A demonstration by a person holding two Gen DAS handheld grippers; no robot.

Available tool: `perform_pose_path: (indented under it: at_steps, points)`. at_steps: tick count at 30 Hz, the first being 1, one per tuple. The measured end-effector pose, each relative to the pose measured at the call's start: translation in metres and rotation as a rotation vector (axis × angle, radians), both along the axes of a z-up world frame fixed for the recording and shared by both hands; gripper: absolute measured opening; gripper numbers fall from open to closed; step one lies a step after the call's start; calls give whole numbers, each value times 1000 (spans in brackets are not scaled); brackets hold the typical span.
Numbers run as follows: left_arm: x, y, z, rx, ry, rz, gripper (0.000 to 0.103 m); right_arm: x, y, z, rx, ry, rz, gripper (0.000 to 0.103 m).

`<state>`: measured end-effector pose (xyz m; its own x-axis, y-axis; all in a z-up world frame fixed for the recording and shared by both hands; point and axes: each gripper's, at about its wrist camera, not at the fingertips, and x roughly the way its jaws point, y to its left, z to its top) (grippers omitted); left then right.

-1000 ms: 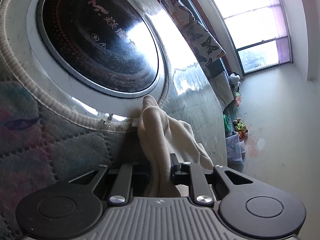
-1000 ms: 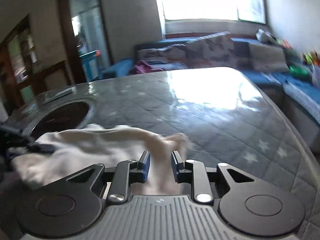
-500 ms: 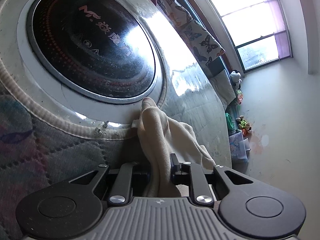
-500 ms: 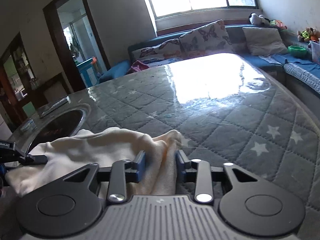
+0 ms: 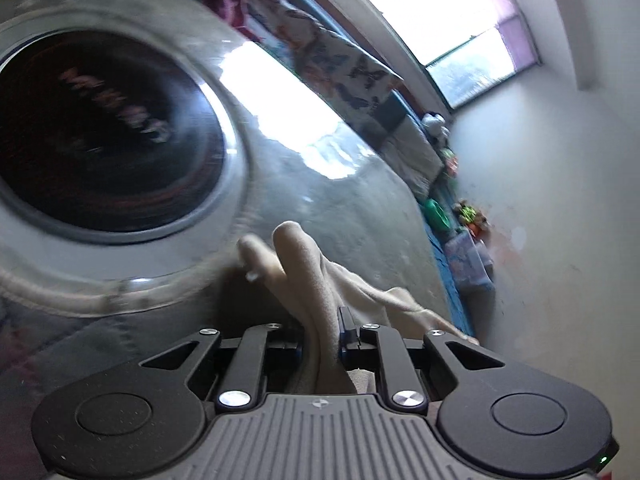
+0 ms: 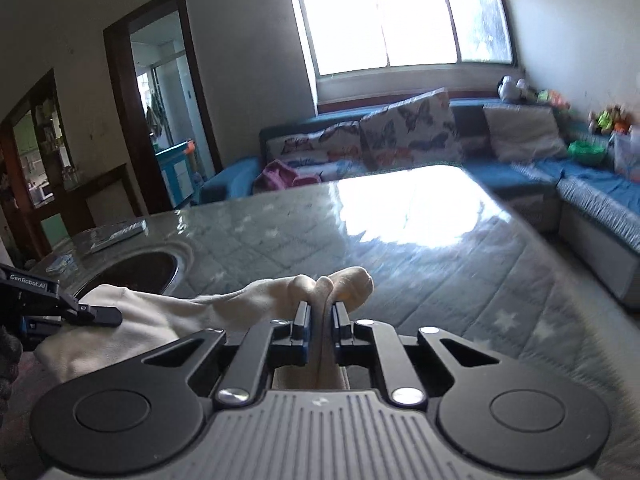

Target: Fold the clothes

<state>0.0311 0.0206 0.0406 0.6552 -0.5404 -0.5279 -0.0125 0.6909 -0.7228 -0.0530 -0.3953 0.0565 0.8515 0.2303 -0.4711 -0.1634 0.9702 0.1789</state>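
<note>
Both the left claw (image 5: 320,330) and right claw (image 6: 320,320) are clenched on a bunched cream garment (image 6: 160,316) above the quilt-covered tabletop (image 6: 440,264).

We look out from each hand-held gripper, low and close over the table (image 6: 460,264). The left view is tipped sideways toward the round dark plate (image 5: 100,132). The right view faces the window (image 6: 400,16). Both see the cream cloth (image 5: 320,280), plate and couch (image 6: 520,168).

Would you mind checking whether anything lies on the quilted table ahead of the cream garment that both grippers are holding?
Nothing visible does. The quilted table ahead of the cream garment is bare; the round dark cooktop sits to the left, beside the left gripper.
</note>
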Motion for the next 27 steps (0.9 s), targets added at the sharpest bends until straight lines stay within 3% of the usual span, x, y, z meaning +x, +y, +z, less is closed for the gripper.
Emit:
perform_pose_path:
  at_steps: [13, 27]
  points:
    - [46, -99, 23, 33, -35, -175, 16, -8, -52, 45, -122, -43, -171, 9]
    - [80, -172, 22, 81, -33, -268, 16, 12, -99, 45, -189, -26, -286, 9]
